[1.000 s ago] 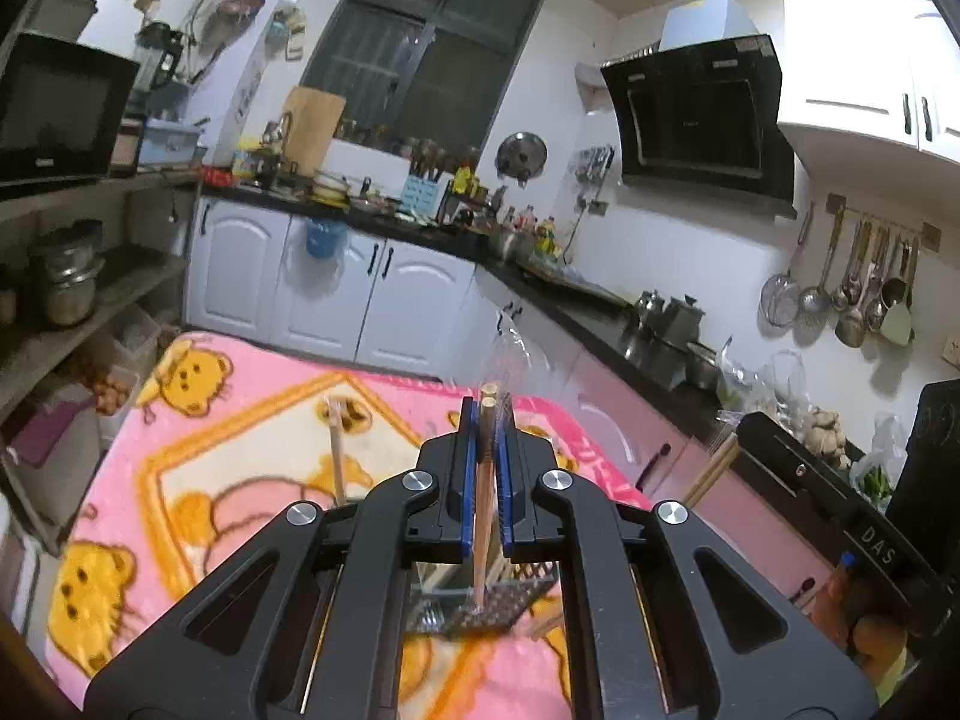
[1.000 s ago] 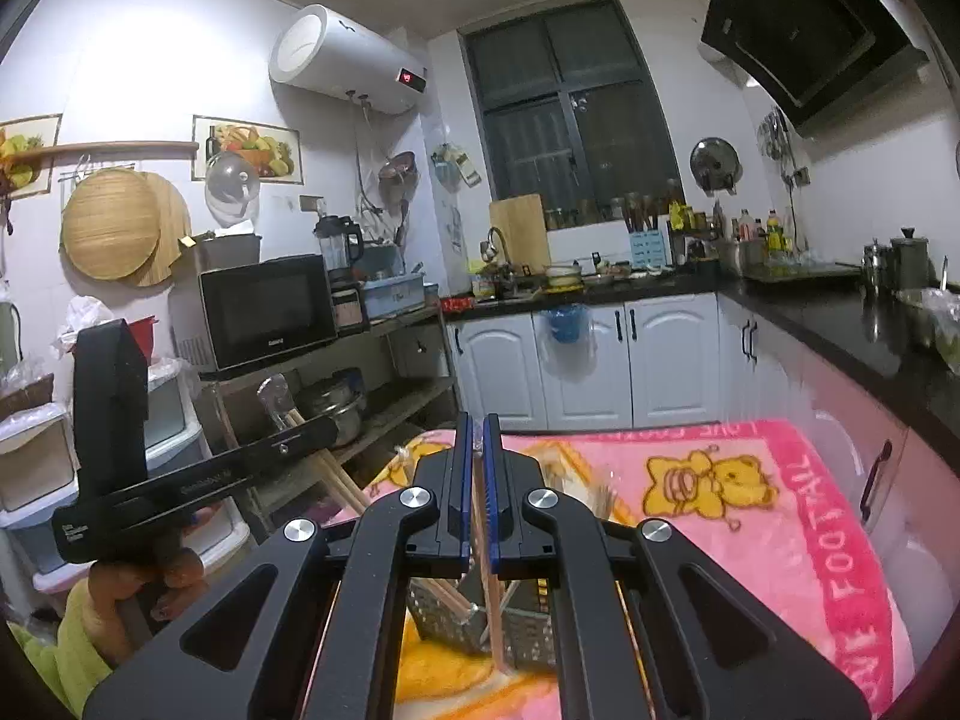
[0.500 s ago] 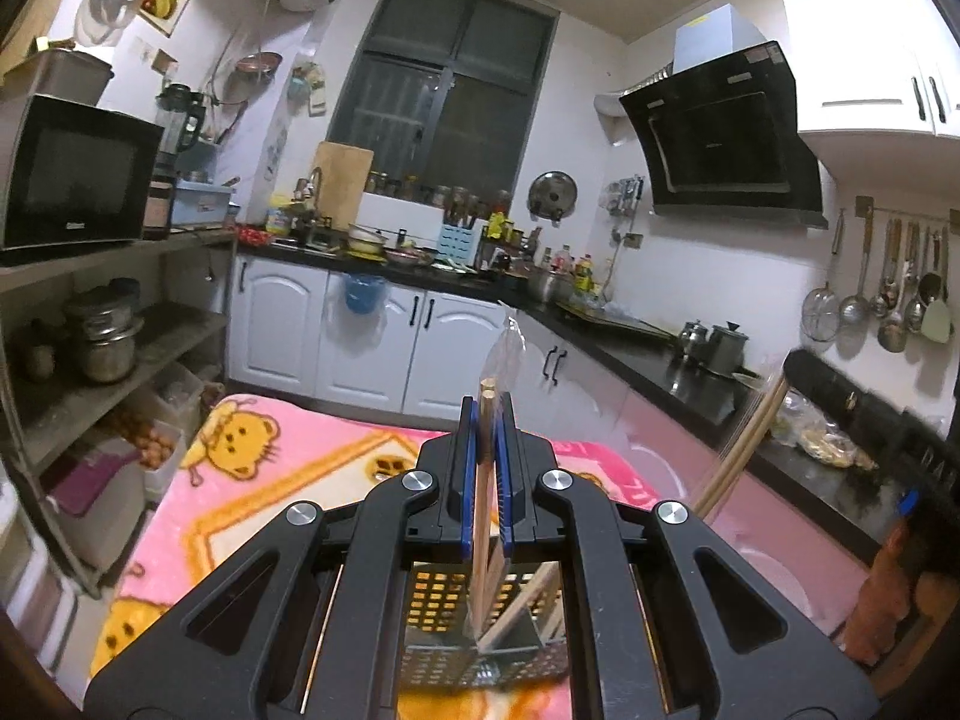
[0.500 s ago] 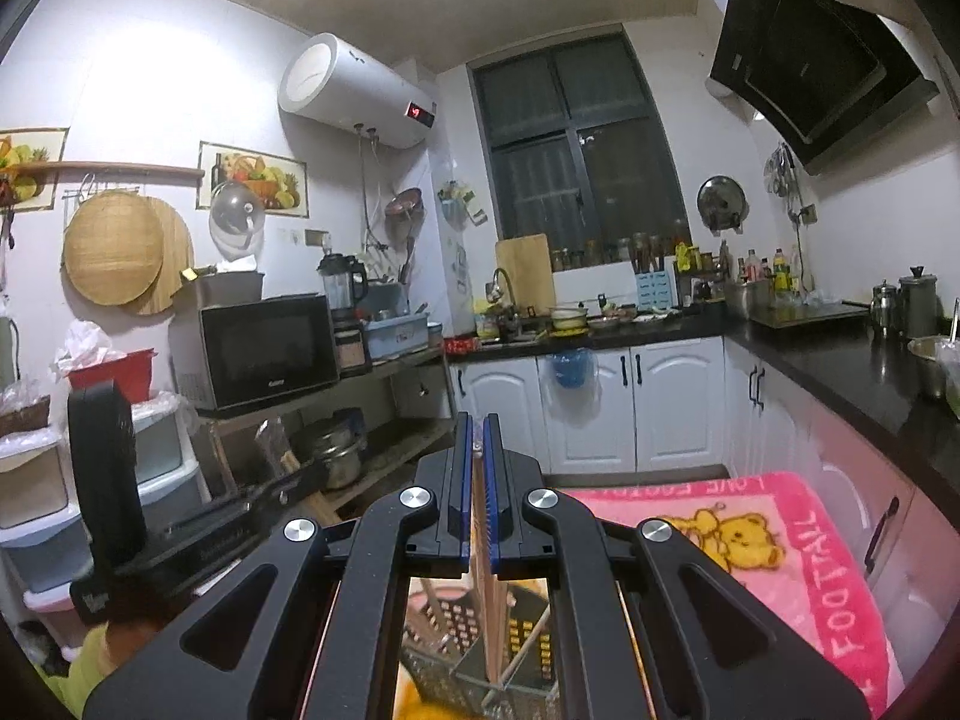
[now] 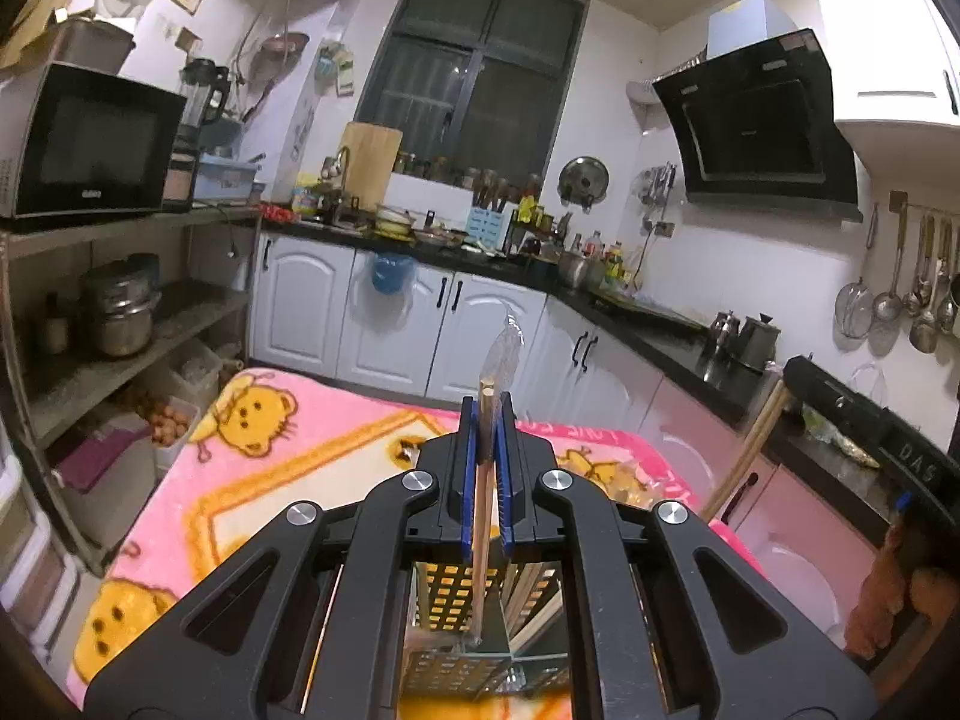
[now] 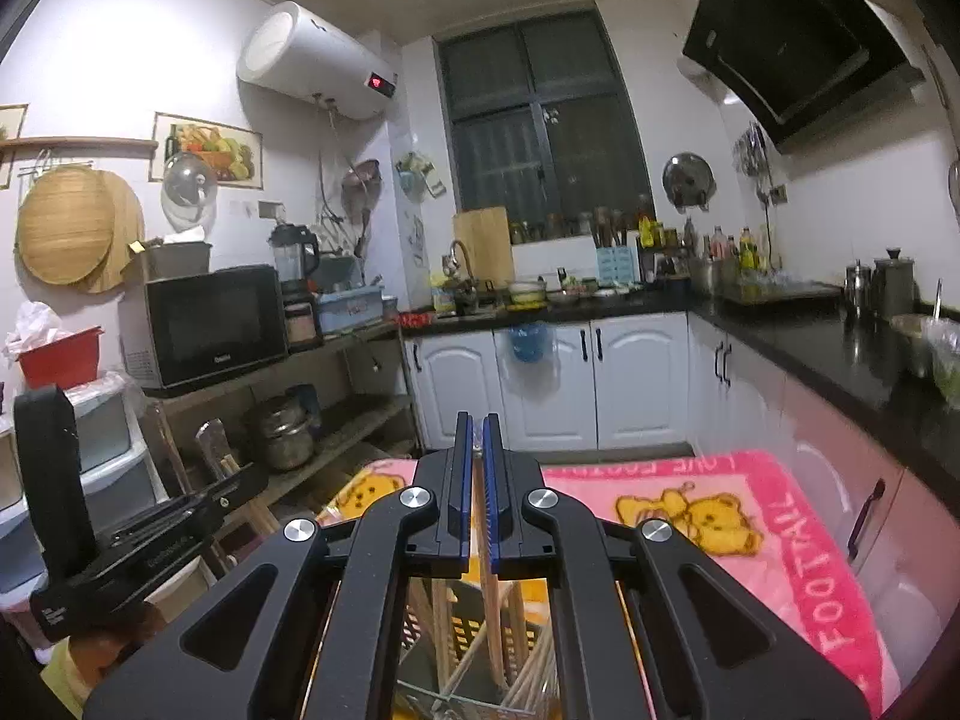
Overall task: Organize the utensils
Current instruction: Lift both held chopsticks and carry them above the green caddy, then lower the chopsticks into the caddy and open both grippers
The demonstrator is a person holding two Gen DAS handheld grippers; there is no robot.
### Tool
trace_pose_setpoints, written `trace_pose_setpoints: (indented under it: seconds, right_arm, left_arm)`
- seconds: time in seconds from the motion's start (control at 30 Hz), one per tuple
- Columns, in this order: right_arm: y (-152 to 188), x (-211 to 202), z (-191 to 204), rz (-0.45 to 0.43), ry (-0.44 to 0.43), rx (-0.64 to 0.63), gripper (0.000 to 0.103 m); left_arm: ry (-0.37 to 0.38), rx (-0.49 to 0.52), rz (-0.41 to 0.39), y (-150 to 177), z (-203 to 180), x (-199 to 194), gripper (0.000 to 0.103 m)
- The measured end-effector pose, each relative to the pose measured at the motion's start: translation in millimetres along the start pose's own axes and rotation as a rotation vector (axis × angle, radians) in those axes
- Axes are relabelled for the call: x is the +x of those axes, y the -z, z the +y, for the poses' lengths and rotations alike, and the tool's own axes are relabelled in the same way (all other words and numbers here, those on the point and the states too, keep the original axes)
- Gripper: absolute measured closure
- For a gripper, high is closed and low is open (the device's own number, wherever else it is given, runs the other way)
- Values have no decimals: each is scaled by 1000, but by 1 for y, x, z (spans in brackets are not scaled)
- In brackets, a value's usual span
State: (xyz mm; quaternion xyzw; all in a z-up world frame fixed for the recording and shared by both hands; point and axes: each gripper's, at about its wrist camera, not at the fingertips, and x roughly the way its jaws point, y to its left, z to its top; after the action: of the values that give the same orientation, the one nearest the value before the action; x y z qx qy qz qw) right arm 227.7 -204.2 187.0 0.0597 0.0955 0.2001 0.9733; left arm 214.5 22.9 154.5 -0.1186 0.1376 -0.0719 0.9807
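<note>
Left claw [image 5: 486, 468], blue pads clamped on a pale wooden chopstick [image 5: 482, 516] held upright, lower end down inside the perforated metal utensil holder [image 5: 456, 600] directly under the claw, more chopsticks leaning in the next compartment. Right claw [image 6: 476, 480] likewise clamped on a second light wooden chopstick [image 6: 491, 618], its shaft slanting down into the same holder [image 6: 480, 636] among loose sticks. Holder stands on the worktop covered by a pink bear-print blanket [image 5: 288, 456]; beyond, white cabinets [image 5: 396, 324] and a dark window [image 5: 474, 78].
</note>
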Motion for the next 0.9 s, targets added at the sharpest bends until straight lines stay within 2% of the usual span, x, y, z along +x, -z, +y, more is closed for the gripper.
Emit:
trace_pose_setpoints:
  seconds: [0.4,0.77,0.83,0.87,0.9]
  right_arm:
    - [35,31,-4,73,1,48,99]
    - [57,39,-11,151,-5,76,99]
    - [61,38,-14,165,-1,85,98]
    - [61,37,-15,173,-1,92,96]
    - [62,36,-17,180,-2,100,89]
  left_arm:
    - [12,32,91,30,-5,31,100]
    - [26,55,153,45,-7,39,100]
    - [27,58,160,47,-7,38,97]
    - [28,57,165,48,-6,37,90]
    - [30,56,169,48,-6,36,82]
